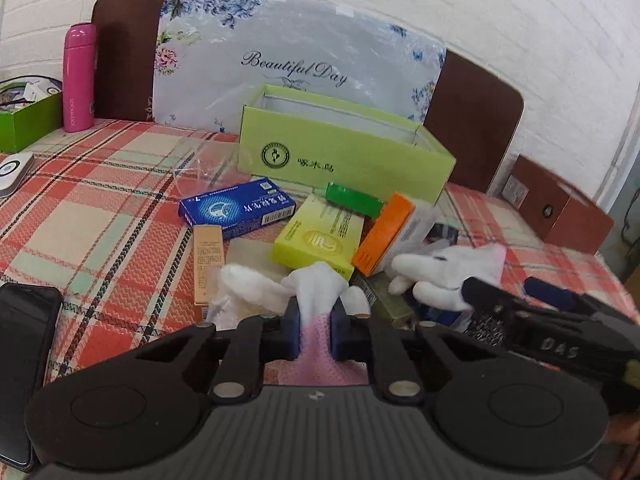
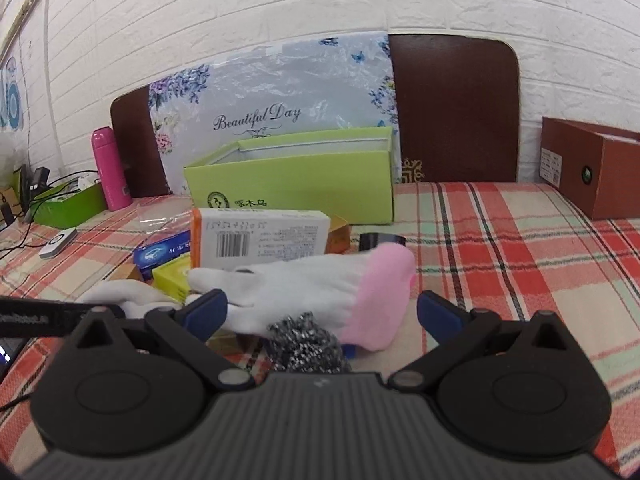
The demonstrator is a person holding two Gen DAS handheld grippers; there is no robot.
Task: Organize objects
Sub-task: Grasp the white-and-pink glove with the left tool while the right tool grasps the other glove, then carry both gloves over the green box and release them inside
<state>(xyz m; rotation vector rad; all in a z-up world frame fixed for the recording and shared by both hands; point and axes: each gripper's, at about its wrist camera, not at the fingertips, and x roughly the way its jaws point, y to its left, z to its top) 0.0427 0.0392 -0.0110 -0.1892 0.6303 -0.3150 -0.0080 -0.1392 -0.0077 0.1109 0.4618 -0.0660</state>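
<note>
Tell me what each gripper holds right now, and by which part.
The left gripper pinches a white glove at its pink cuff. The right gripper is open, holding nothing.

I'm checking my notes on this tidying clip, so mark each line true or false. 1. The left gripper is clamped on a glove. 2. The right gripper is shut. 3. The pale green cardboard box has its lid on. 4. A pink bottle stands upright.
1. True: the left gripper has its jaws closed on the pink cuff of a white knit glove.
2. False: the right gripper is open, its jaws wide around a second white and pink glove.
3. False: the pale green cardboard box is open on top.
4. True: the pink bottle stands upright.
</note>
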